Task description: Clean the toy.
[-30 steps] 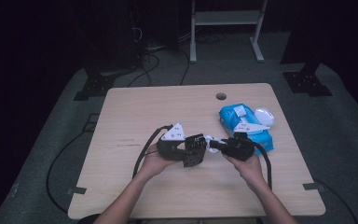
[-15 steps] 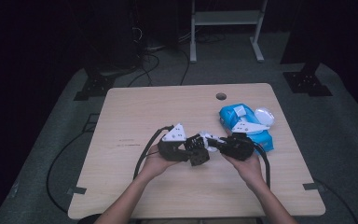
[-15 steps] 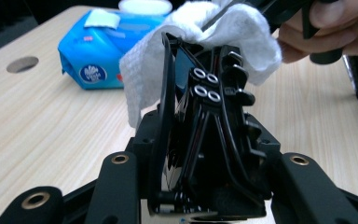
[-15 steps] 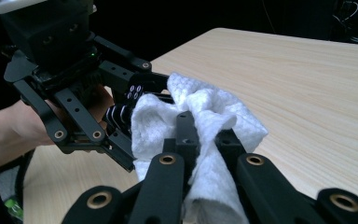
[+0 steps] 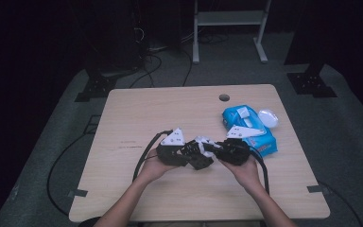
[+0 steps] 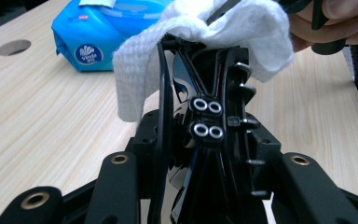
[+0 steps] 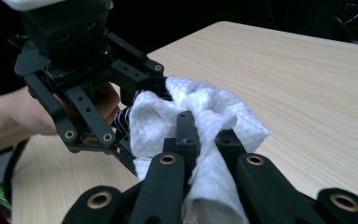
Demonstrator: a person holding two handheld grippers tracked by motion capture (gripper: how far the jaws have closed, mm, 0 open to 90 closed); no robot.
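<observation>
A pale wooden desk [image 5: 170, 113] stands in a dark room, with cables and stand feet on the grey floor around it. Near the front edge, left of centre, the left hand [image 5: 152, 166] holds the left tool [image 5: 194, 155], its jaws set narrow and clamped on a black object [image 6: 205, 121] that I cannot identify, with small round silver fittings on it. A white wipe [image 5: 202, 142] is draped over the far end of that object, just between the two tools. The right tool [image 5: 211, 149], in the right hand [image 5: 244, 171], has its jaws shut on the bunched wipe, pressing it against the black object. Further right and back, a blue pack of wipes [image 5: 253, 126] lies on the desk, with its round white lid [image 5: 268, 117] beside it.
</observation>
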